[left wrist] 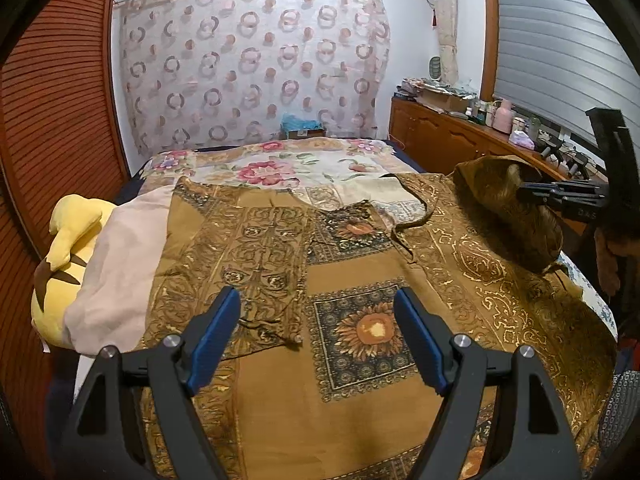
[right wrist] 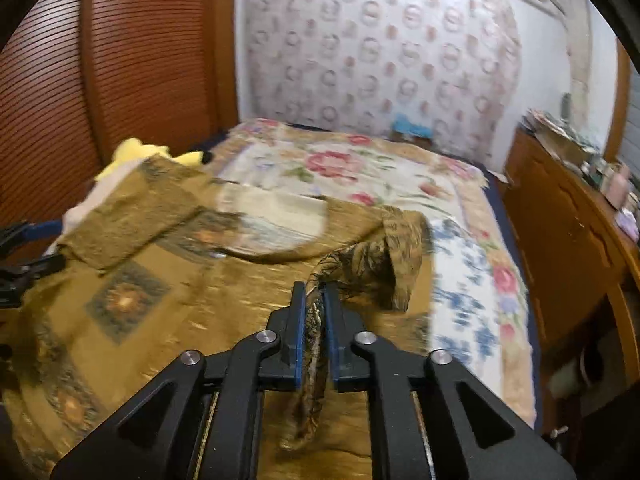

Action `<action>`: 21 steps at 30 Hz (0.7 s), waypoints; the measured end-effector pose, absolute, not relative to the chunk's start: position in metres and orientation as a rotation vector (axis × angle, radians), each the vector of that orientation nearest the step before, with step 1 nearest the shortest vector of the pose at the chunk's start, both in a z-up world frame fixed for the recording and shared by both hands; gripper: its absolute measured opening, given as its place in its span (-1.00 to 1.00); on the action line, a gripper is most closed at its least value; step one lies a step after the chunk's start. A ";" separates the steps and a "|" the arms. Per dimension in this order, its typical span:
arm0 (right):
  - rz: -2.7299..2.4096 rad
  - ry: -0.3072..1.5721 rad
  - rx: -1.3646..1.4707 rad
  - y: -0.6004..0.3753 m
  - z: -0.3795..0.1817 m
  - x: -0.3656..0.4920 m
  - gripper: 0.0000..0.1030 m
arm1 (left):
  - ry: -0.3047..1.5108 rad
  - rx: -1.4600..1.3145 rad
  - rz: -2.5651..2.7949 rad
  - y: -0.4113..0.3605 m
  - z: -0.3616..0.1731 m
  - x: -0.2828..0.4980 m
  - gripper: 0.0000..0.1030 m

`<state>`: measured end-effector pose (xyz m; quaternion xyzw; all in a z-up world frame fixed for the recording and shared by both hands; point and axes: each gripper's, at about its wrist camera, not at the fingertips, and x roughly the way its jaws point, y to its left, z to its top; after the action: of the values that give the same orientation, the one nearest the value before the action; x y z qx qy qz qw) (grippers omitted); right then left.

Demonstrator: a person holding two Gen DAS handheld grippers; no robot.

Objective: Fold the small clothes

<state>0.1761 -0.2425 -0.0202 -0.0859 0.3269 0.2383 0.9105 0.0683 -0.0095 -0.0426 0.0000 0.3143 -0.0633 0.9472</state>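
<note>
A brown garment [left wrist: 360,400] with sunflower squares and ornate gold borders lies spread on the bed. Its left sleeve [left wrist: 256,248] is folded over the body. My left gripper [left wrist: 318,320] hovers just above the garment's lower middle, blue pads wide apart and nothing between them. My right gripper [right wrist: 314,292] is shut on a bunched edge of the right sleeve [right wrist: 372,264], which hangs lifted and curled above the garment [right wrist: 180,280]. In the left wrist view the right gripper [left wrist: 528,194] shows at the right, with the raised sleeve [left wrist: 500,200] in it.
A yellow plush toy [left wrist: 68,248] and a pale pink cloth [left wrist: 120,264] lie at the bed's left edge. A floral bedspread [left wrist: 280,168] covers the far half. A cluttered wooden cabinet [left wrist: 460,136] runs along the right, and a louvred wooden door [left wrist: 52,120] stands at the left.
</note>
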 end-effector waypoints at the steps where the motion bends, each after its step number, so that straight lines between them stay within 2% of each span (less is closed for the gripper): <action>1: 0.495 0.674 -0.175 -0.239 -0.021 0.175 -0.39 | 0.640 0.000 -0.126 -0.008 -0.042 0.068 0.54; 2: 0.496 0.670 -0.175 -0.239 -0.022 0.174 -0.23 | 0.641 0.000 -0.125 -0.007 -0.042 0.068 0.54; 4: 0.495 0.662 -0.175 -0.241 -0.023 0.174 -0.17 | 0.641 -0.003 -0.121 -0.005 -0.042 0.068 0.54; 9: 0.431 0.685 -0.153 -0.271 -0.029 0.179 -0.16 | 0.640 -0.010 -0.113 0.000 -0.042 0.070 0.54; 21: 0.311 0.849 -0.153 -0.311 -0.087 0.220 -0.16 | 0.670 0.010 -0.098 0.007 -0.049 0.088 0.54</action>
<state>0.2196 -0.3115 -0.0868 -0.0739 0.4097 0.1499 0.8968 0.0884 0.0073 -0.0486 0.0047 0.3285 -0.0483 0.9432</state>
